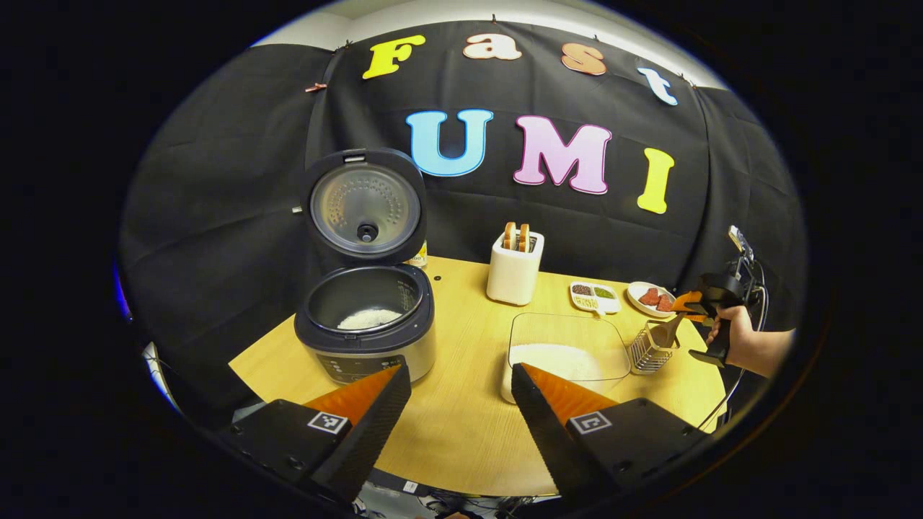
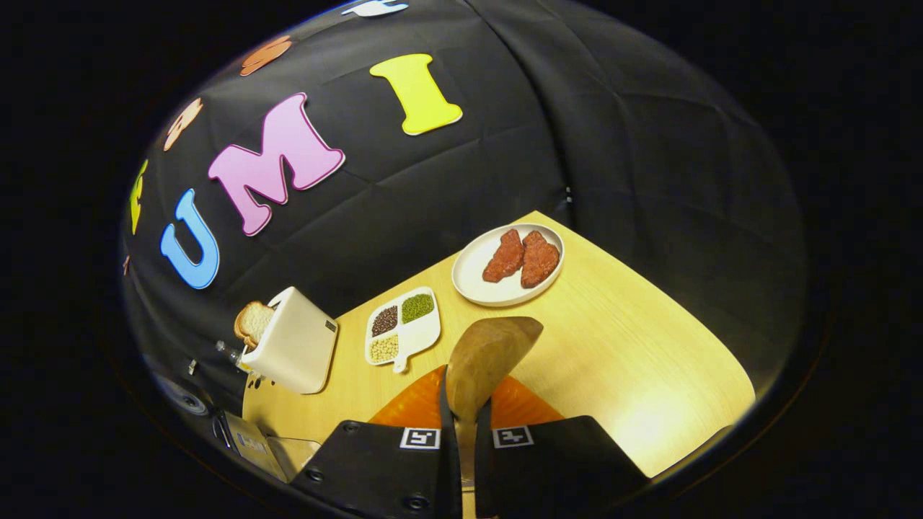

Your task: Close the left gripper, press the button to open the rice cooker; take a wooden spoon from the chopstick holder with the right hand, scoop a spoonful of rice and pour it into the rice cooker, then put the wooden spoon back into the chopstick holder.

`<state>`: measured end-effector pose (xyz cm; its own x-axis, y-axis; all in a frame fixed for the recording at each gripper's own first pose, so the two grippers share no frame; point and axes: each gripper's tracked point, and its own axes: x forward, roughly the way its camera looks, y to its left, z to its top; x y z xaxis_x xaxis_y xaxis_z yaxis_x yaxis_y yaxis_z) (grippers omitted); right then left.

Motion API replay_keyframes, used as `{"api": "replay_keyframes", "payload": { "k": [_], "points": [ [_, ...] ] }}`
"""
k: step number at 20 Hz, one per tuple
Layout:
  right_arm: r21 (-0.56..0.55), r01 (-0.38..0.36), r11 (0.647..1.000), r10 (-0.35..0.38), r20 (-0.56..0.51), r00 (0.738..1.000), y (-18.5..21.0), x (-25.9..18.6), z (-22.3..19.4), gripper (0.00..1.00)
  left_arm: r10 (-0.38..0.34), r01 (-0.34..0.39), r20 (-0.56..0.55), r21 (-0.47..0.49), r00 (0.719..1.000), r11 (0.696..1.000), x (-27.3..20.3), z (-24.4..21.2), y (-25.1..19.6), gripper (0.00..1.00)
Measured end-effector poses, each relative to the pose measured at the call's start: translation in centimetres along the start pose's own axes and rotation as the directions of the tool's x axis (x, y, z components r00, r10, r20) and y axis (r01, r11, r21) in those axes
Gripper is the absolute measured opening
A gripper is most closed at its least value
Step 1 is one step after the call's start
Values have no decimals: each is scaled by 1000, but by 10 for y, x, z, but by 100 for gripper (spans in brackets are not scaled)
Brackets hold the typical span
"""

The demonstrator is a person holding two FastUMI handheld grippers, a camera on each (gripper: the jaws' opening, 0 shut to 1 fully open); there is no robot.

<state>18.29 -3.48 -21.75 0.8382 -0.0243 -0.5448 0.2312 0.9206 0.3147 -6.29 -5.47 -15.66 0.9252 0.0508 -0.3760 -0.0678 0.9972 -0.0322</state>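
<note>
The rice cooker [image 1: 364, 324] stands open at the table's left, lid [image 1: 364, 209] upright, with white rice in its pot. My left gripper [image 1: 460, 375] hovers open over the table's front edge, nothing between its fingers. A glass dish of rice [image 1: 566, 353] sits right of centre, and the wire chopstick holder [image 1: 651, 351] stands beside it. My right gripper [image 2: 465, 411] is shut on the wooden spoon [image 2: 490, 360], whose bowl sticks out past the fingertips. From the left gripper view, the right gripper [image 1: 689, 303] holds the spoon [image 1: 667, 333] just above the holder, with a hand [image 1: 735, 339] behind it.
A white toaster [image 1: 514, 270] with bread stands at the back middle. A divided dish of beans [image 2: 404, 328] and a plate of meat [image 2: 508, 267] lie near the back right corner. The table's right edge [image 2: 692, 339] is close to the right gripper.
</note>
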Motion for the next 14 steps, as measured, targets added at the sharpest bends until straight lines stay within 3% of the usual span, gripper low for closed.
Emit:
{"api": "replay_keyframes", "payload": {
  "k": [4, 8, 14],
  "points": [
    [-63, -11, 998, 16, 89, 996, 23, -33, 30, 12, -44, 44, 18, 3, 999, 999, 6, 5, 21, 96],
    [-54, -46, 997, 54, 148, 988, 57, -74, 49, 11, -82, 82, 35, -3, 996, 997, 11, 5, 45, 96],
    [-149, -150, 977, 172, 148, 974, 130, -122, 27, 11, -125, 125, 28, -5, 992, 992, 16, -4, 77, 96]
  ]
}}
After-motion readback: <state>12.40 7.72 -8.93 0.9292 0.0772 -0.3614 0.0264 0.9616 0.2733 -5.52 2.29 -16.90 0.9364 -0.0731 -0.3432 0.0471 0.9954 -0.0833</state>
